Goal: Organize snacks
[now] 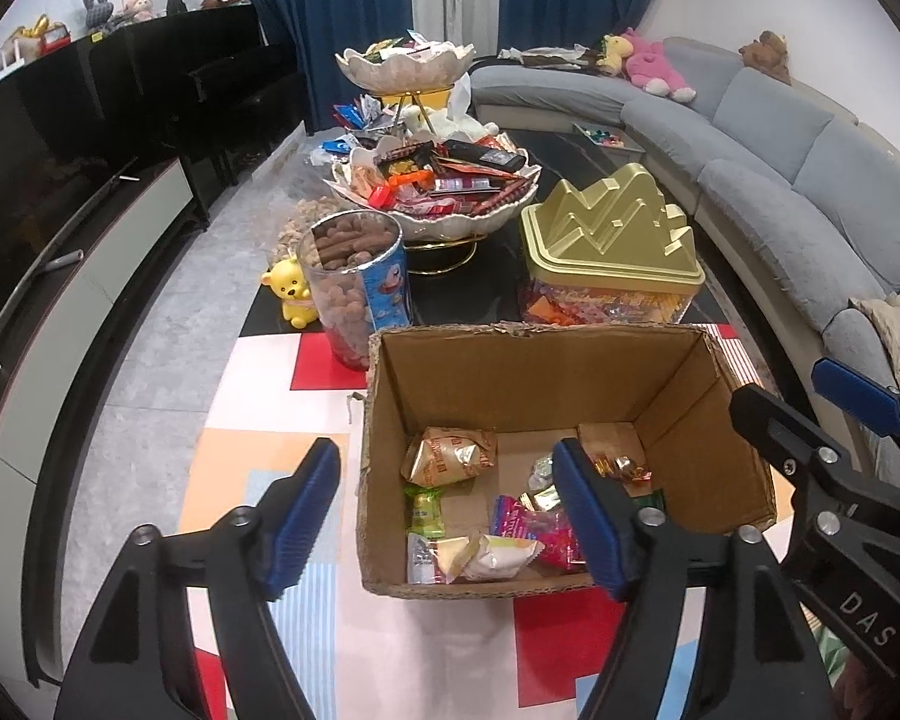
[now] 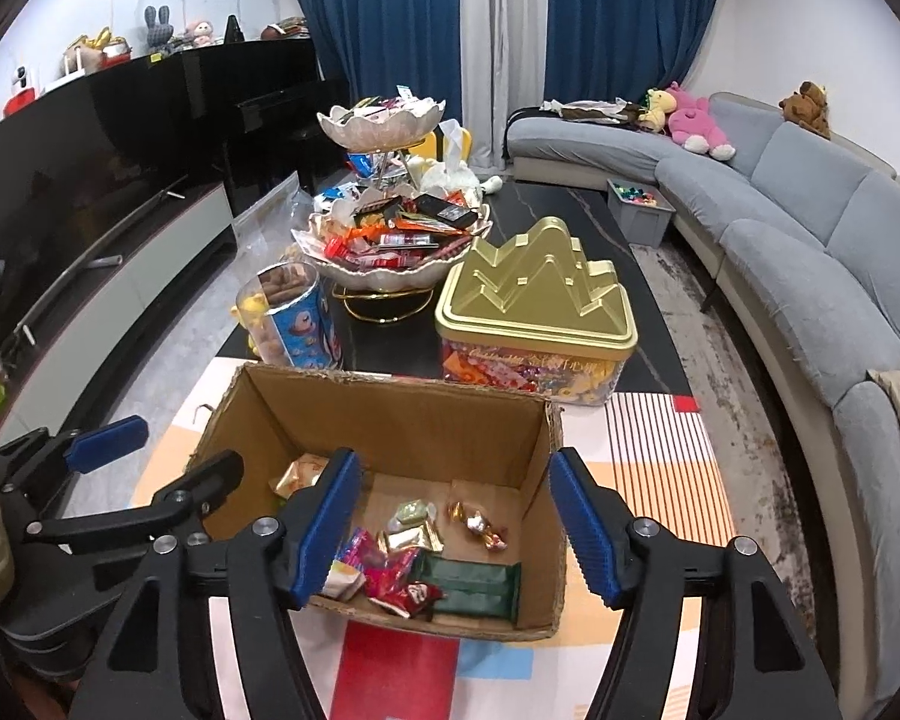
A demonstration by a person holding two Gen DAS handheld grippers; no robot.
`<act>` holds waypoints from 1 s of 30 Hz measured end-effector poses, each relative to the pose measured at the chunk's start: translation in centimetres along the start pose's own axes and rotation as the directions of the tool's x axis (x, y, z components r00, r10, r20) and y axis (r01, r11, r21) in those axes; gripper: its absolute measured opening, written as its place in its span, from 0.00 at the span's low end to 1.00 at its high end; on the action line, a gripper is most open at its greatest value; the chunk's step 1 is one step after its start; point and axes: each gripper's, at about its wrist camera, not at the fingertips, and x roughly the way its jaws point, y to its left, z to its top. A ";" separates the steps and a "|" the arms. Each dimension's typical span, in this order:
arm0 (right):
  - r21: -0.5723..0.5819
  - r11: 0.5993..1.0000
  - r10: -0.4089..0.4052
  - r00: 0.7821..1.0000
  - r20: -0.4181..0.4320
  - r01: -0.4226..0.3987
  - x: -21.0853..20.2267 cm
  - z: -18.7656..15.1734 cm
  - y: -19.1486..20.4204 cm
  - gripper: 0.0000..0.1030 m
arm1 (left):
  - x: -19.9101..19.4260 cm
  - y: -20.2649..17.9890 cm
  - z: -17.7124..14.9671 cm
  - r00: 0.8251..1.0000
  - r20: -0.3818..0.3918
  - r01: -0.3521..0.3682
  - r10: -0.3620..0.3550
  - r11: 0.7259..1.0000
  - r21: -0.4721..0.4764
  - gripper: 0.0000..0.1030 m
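both tongs (image 1: 450, 516) (image 2: 456, 525) agape over box (image 1: 510, 354)

Cardboard box (image 2: 390, 414): plain brown. Tin lid (image 2: 534, 294): gold. Curtains (image 2: 384, 30): deep blue. Sofa (image 2: 810, 222): grey. Tablecloth (image 2: 660, 450): red, peach, blue blocks, striped patch.

Both fisheye cameras are looking forward and slightly down along their own fingers, hovering close above the near edge of the open brown cardboard box (image 1: 384, 420) (image 2: 546, 546) on the long coffee table with the colourful patterned cover (image 1: 258, 414) (image 2: 660, 462). The left wrist view is sitting nearer the box's left wall, the right wrist view nearer its right wall. Both are sharing the box interior, the gold mountain-shaped tin lid (image 1: 606, 222) (image 2: 534, 288), the blue curtains (image 1: 354, 6) (image 2: 390, 24) and the grey curved sofa (image 1: 810, 162) (image 2: 810, 222). Each view is catching the other gripper at its edge.
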 end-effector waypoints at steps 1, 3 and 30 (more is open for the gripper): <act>0.001 1.000 -0.002 1.000 0.000 0.002 -0.1 0.0 0.0 0.68 | -0.1 0.1 0.0 1.000 0.001 -0.004 0.004 1.000 -0.001 0.74; 0.003 1.000 -0.001 1.000 -0.002 0.001 -0.3 0.1 -0.1 0.75 | -0.3 0.2 -0.1 1.000 0.004 -0.015 0.015 1.000 -0.002 0.75; 0.017 1.000 -0.018 0.998 0.059 0.017 -7.1 -2.8 -0.6 0.75 | -8.0 1.1 -4.5 0.994 0.076 -0.079 0.079 0.997 -0.003 0.88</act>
